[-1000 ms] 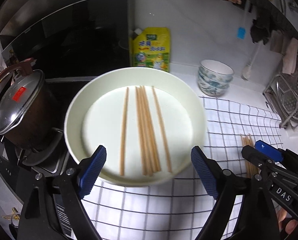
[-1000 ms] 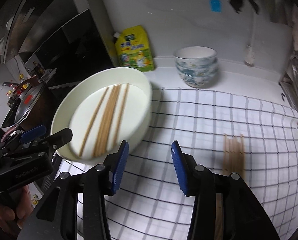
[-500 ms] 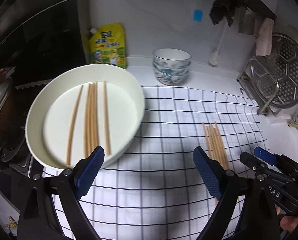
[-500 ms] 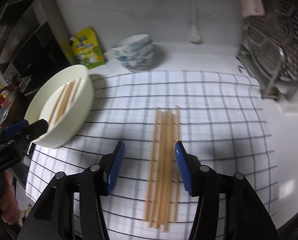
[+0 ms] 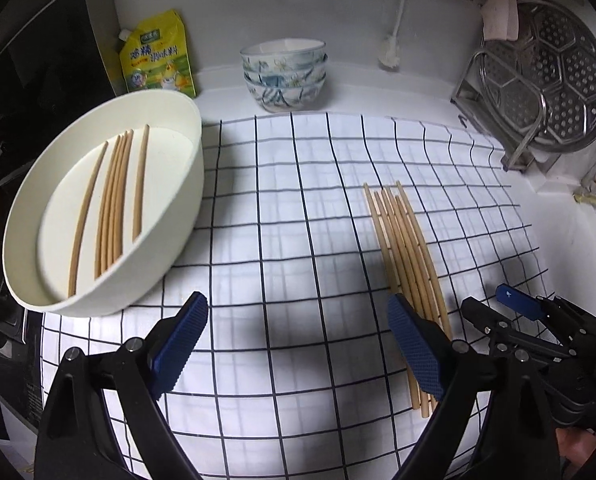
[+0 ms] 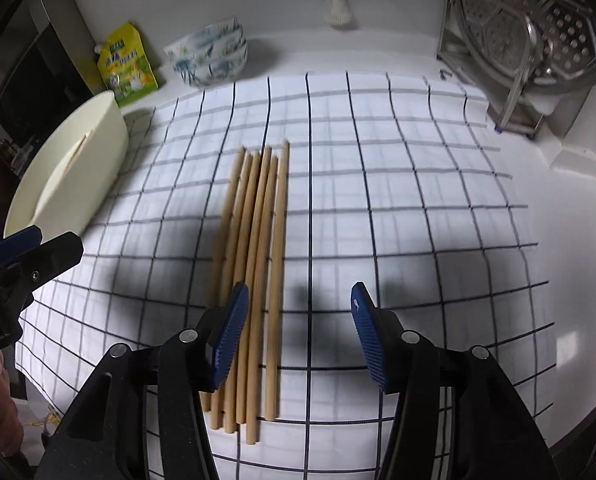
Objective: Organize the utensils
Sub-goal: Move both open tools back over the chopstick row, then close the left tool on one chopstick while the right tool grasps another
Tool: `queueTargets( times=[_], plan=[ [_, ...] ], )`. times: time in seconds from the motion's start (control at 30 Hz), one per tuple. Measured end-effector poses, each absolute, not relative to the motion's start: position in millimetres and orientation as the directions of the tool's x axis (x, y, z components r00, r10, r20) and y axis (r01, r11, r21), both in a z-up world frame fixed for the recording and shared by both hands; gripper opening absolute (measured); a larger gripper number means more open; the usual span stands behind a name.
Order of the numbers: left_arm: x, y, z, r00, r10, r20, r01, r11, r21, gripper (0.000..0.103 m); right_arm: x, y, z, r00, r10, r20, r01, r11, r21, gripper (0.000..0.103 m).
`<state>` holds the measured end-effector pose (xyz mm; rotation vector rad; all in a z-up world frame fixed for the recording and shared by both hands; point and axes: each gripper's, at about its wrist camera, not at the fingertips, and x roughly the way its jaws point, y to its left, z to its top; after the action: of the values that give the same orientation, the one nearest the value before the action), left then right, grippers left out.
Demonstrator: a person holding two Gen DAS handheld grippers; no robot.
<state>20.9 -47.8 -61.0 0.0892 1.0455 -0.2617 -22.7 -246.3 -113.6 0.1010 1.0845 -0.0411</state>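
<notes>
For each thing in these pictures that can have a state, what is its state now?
Left gripper: open, holding nothing.
Right gripper: open, above the near ends of the loose chopsticks.
Chopsticks on the checked cloth: lying flat, side by side.
White basin: upright, with chopsticks lying inside.
Patterned bowls: stacked, upright.
Yellow refill pouch: standing against the wall.

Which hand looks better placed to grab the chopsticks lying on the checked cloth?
Probably the right. Its open tool hovers directly over the near ends of the chopsticks on the cloth, while the left tool, also open, points mostly at bare cloth beside them.
</notes>
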Motion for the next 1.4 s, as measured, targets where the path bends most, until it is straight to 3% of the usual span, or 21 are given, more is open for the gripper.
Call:
queueTargets(
  times=[0.4, 0.97, 1.4],
  plan=[
    [19.1, -57.4, -87.3, 0.428, -0.143, -0.892, 0.257, 0.966, -0.031, 0.089, -18.1, -239.6, -139.1, 0.443, -0.053, -0.895, 0.043, 0.998, -0.038, 0.051],
    [20.4, -101.5, -126.7, 0.391, -0.142, -0.909, 0.278, 0.96, -0.03, 0.089, -25.9, -288.2, -141.3, 0.454, -0.077, -0.888, 0.109, 0.994, -0.03, 0.051],
    [25.9, -96.8, -140.6, 0.406, -0.085, -0.91, 0.23, 0.973, 0.012, 0.092, -19.0, -286.5, -141.5, 0.465, -0.048, -0.884, 0.062, 0.998, -0.022, 0.051]
  ],
)
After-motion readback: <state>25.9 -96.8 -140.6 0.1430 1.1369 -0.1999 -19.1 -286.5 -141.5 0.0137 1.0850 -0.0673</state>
